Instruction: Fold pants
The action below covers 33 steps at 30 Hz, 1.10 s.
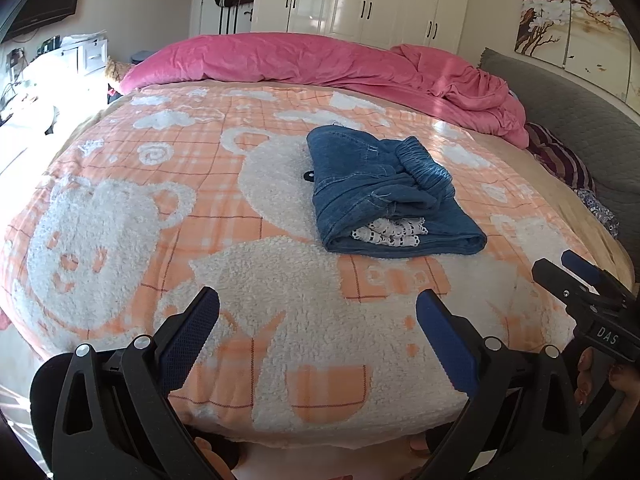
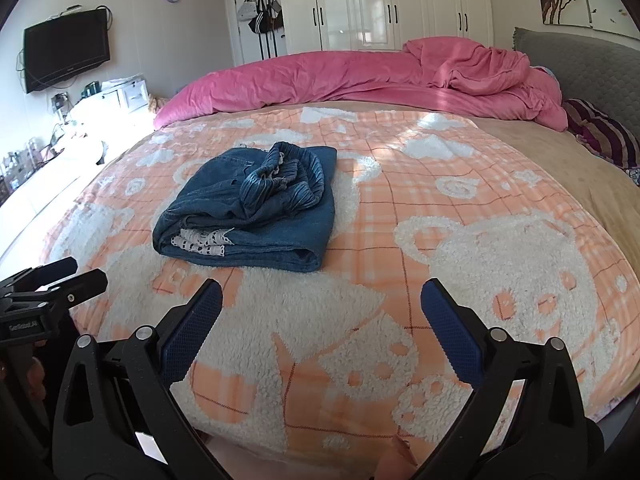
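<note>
1. The pants [image 1: 384,192] lie folded into a compact blue denim bundle on the orange-and-white blanket [image 1: 200,184] that covers the bed.
2. A strip of white lace trim [image 2: 204,242] shows at the near edge of the pants, and the gathered waistband [image 2: 280,184] sits on top of them.
3. The left hand-held gripper [image 1: 318,320] hovers over the blanket on the near side of the pants, well apart from them, fingers spread wide and empty.
4. The right hand-held gripper [image 2: 320,304] is also near of the pants, released and grasping nothing.
5. A pink duvet [image 1: 320,64] is bunched up beyond the pants.
6. White wardrobes [image 2: 400,4] stand farther back behind the pants.
</note>
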{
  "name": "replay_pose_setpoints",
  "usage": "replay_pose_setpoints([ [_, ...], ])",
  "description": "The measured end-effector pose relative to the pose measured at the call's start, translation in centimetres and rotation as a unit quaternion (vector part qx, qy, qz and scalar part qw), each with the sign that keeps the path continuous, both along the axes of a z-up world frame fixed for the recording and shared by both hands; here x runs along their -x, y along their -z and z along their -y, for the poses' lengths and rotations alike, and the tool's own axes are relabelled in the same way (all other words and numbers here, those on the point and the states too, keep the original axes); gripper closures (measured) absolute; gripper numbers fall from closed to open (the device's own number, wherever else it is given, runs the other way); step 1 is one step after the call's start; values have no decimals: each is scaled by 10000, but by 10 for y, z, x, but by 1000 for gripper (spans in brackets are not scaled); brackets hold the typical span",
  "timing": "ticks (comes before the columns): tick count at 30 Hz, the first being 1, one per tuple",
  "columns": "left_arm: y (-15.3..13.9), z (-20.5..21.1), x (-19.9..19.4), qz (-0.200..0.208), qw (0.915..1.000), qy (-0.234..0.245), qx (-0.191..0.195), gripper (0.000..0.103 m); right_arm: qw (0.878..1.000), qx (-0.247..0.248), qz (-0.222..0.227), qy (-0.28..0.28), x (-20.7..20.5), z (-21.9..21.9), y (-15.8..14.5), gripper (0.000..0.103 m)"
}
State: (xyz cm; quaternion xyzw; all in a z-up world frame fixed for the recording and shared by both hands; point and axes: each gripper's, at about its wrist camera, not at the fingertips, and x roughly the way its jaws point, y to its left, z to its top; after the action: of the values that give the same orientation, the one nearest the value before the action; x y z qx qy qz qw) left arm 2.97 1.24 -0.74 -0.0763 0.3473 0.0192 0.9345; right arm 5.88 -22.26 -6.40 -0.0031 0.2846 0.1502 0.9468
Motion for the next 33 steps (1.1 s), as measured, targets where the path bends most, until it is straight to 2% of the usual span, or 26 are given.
replay_pose_setpoints([
  [33,4,1,-5,-209,9997,-45,-66,5,10000,22,-33,38,0,1,1,9],
])
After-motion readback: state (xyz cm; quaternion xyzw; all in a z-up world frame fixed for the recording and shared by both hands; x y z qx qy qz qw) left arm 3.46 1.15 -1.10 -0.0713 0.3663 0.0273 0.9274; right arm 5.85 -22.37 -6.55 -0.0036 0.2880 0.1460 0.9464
